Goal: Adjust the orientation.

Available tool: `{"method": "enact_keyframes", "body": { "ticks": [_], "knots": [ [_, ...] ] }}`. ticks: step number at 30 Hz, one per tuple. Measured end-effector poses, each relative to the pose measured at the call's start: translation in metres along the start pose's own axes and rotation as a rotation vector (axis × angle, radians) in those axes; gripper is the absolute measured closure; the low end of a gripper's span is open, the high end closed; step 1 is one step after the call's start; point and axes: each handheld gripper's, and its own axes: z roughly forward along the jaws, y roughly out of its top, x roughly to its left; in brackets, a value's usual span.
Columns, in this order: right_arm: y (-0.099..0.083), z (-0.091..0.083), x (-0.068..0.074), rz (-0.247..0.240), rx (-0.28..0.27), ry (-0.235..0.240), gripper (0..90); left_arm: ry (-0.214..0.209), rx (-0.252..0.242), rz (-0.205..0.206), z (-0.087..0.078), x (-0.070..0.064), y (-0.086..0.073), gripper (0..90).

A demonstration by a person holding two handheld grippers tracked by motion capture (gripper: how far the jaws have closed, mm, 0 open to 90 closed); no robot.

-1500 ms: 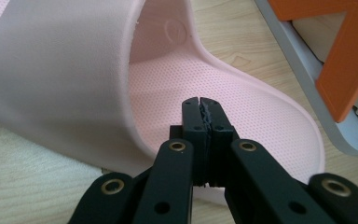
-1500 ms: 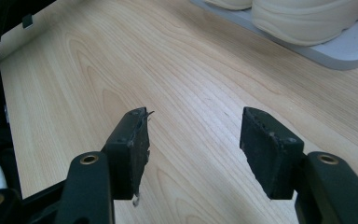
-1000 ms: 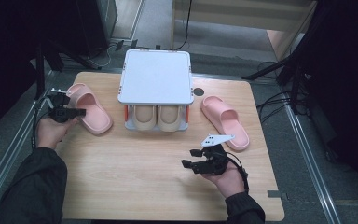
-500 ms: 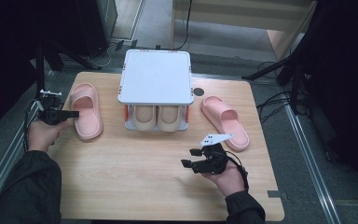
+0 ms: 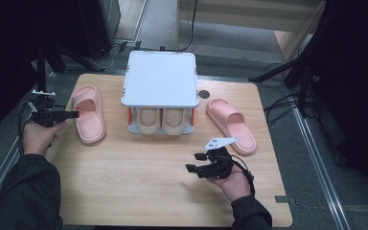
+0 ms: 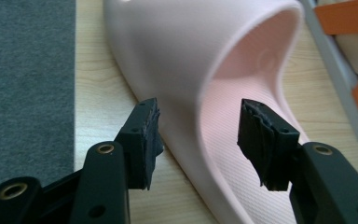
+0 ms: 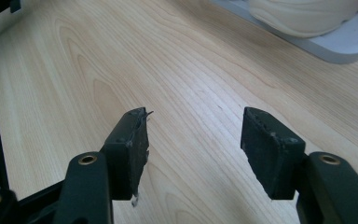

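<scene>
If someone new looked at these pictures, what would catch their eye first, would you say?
Probably the white two-tier rack at the table's middle, with a beige pair of shoes on its lower shelf. A pink slipper lies on either side: the left slipper sits between the open jaws of the left gripper, the right slipper just beyond the right gripper.

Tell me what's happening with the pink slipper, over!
Left gripper open, jaws astride left pink slipper's edge, not clamped. Right gripper open, idle above table. Nothing in the way.
</scene>
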Motion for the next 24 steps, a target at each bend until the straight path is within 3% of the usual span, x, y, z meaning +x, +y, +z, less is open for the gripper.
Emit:
{"method": "enact_keyframes", "body": {
  "ticks": [8,15,21,24],
  "knots": [
    [-0.008,-0.007,-0.001,0.020,0.000,-0.028,41.9,-0.002,-0.009,-0.014,0.013,0.001,0.010,45.8],
    [-0.015,-0.015,-0.002,0.047,-0.009,-0.051,41.7,0.032,-0.016,-0.013,0.023,0.000,0.014,45.9],
    [-0.020,-0.020,-0.003,0.053,-0.015,-0.066,41.5,0.047,-0.027,-0.021,0.025,0.003,0.015,50.8],
    [-0.021,-0.020,-0.003,0.060,-0.015,-0.073,41.4,0.067,-0.031,0.006,0.025,0.003,0.015,55.0]
  ]
}}
